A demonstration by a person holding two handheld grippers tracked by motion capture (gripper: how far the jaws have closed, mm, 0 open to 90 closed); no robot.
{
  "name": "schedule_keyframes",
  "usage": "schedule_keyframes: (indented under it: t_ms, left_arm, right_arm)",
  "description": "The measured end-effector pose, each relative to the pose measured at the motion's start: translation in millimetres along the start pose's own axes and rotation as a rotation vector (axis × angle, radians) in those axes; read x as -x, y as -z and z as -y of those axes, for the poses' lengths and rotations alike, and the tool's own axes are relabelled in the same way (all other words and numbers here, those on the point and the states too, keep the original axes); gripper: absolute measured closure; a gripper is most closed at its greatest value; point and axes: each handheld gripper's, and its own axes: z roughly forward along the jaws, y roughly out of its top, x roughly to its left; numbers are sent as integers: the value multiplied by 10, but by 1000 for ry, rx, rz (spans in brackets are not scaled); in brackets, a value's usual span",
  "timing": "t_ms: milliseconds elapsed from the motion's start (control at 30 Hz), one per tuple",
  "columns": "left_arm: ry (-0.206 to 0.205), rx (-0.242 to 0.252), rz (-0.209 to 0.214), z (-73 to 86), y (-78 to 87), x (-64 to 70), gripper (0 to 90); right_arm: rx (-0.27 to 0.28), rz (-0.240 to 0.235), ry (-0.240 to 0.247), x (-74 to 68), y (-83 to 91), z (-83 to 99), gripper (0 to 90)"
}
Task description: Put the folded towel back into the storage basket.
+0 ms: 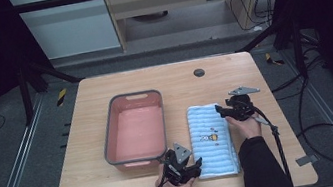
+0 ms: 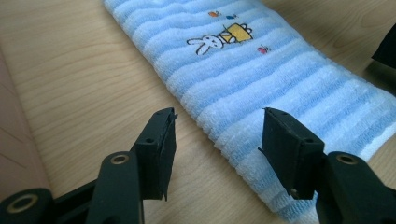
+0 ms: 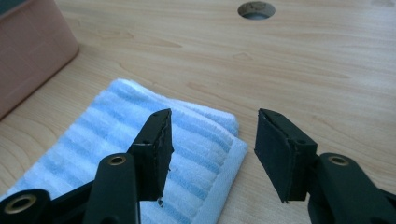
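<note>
1. In the high view the folded blue striped towel (image 1: 211, 139) lies flat on the table (image 1: 98, 185), just right of the pink basin (image 1: 135, 128) with its grey rim.
2. The left tongs (image 1: 196, 162) sit at the towel's near left corner and the right tongs (image 1: 219, 110) at its far right corner, each held in a hand.
3. The left gripper view brings out the towel's rabbit picture (image 2: 219, 39), tiny and hard to read from above. Here the left tongs (image 2: 217, 140) are spread wide and released, one jaw over bare wood, the other over the towel's (image 2: 280, 88) edge.
4. The right gripper view shows the right tongs (image 3: 212, 144) likewise released, straddling the towel's (image 3: 187, 154) folded corner, with the layered edges plain.
5. Whether either jaw touches the cloth cannot be told.
6. A round hole (image 3: 256, 9) lies beyond in the table; the basin's wall (image 3: 32, 46) is cut off at the left.
</note>
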Motion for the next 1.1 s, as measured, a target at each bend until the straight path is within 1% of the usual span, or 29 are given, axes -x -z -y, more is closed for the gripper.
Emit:
schedule_keyframes:
  t_ms: [33,100,167,233,267,300,400,500,600,633,700,767,800,933,1033,1100]
  left_arm:
    - [-4,-7,0,9,-12,10,445]
    - [-1,-3,6,12,-21,18,447]
    - [-3,-7,9,18,-32,40,451]
    - [-6,-10,4,21,-37,48,451]
    - [-5,-13,5,26,-46,57,455]
    - [-4,-14,6,31,-53,61,457]
    - [-4,-22,8,45,-82,72,471]
    - [15,-39,16,66,-122,82,504]
    - [25,-44,23,69,-128,79,530]
    - [28,-47,24,69,-131,80,555]
    - [32,-52,27,74,-141,84,564]
    - [36,-51,27,81,-150,89,585]
    - [37,-51,27,82,-152,90,591]
    - [49,-51,31,85,-163,93,616]
    - [54,-52,35,85,-165,92,630]
    - [53,-53,34,84,-166,99,647]
  right_arm:
    - [-5,0,2,-4,-13,8,464]
    - [-4,-1,6,-7,-26,18,465]
    - [-10,-10,-1,-18,-66,51,470]
    - [-13,-9,1,-17,-76,57,472]
    - [-18,-9,-6,-22,-85,66,474]
    - [-22,-8,-1,-13,-96,74,477]
    - [-31,-14,-6,-7,-120,90,480]
    - [-56,-19,-10,-8,-166,125,484]
    - [-60,-21,-15,8,-183,139,490]
    - [-68,-26,-26,17,-192,151,494]
    - [-69,-27,-24,22,-197,156,496]
    - [-80,-42,-27,18,-224,171,496]
    - [-82,-36,-19,20,-238,176,498]
    - [-87,-42,-26,16,-254,185,509]
    - [-92,-40,-20,17,-262,192,510]
    - [-101,-42,-29,17,-276,202,520]
